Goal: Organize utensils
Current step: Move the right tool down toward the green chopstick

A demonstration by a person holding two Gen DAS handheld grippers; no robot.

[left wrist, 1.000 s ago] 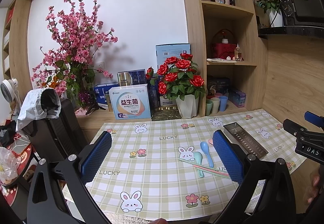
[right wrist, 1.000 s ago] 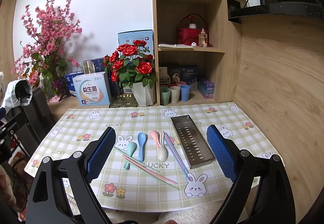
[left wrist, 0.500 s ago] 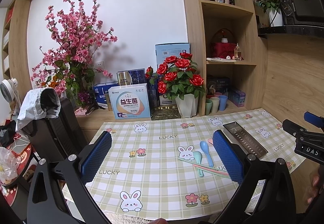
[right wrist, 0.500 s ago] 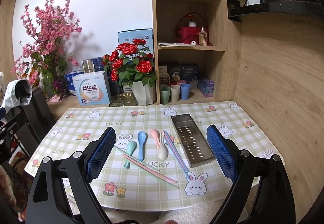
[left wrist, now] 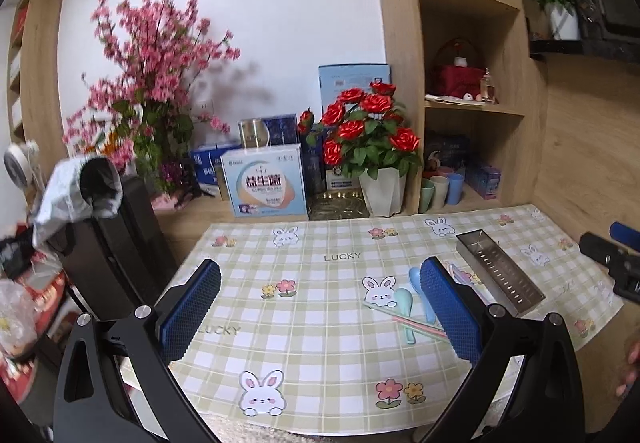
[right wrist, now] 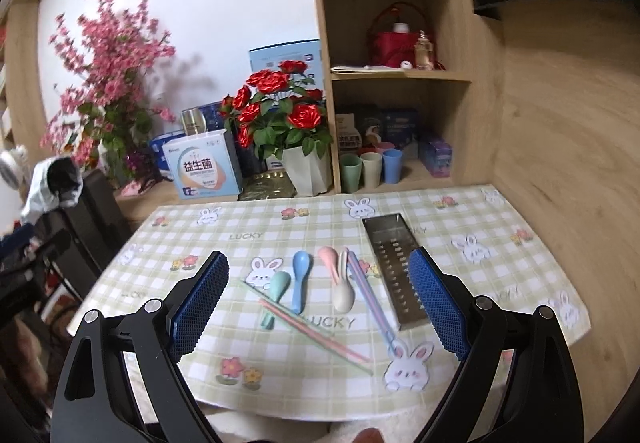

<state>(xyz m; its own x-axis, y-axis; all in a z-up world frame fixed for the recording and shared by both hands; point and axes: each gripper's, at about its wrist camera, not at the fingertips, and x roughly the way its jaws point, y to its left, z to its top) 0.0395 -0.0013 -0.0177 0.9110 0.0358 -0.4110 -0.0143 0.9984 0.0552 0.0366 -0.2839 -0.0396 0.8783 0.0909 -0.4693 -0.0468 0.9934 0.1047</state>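
The steel tray (right wrist: 394, 271) lies lengthwise on the checked cloth (right wrist: 280, 359), its near end just behind the right tongs' (right wrist: 318, 307) right finger; nothing shows inside it but its slotted floor. In the left view the tray (left wrist: 500, 277) sits beyond the left tongs' (left wrist: 320, 311) right finger.

The utensils lie loose between the right tongs' fingers: a green spoon (right wrist: 276, 293), a blue spoon (right wrist: 299, 279), a pink spoon (right wrist: 330, 263) and a cream spoon (right wrist: 343, 289), with pink chopsticks (right wrist: 316, 333) angled across in front and a paler pair (right wrist: 370, 301) just beside the tray.

The cloth's near edge lies right below both tongs. Bare cloth spreads between the left tongs' fingers; a rose pot (right wrist: 306, 169) and cups (right wrist: 370, 171) stand well beyond.

Both tongs hang above the near edge, tilted down, released wide and empty.
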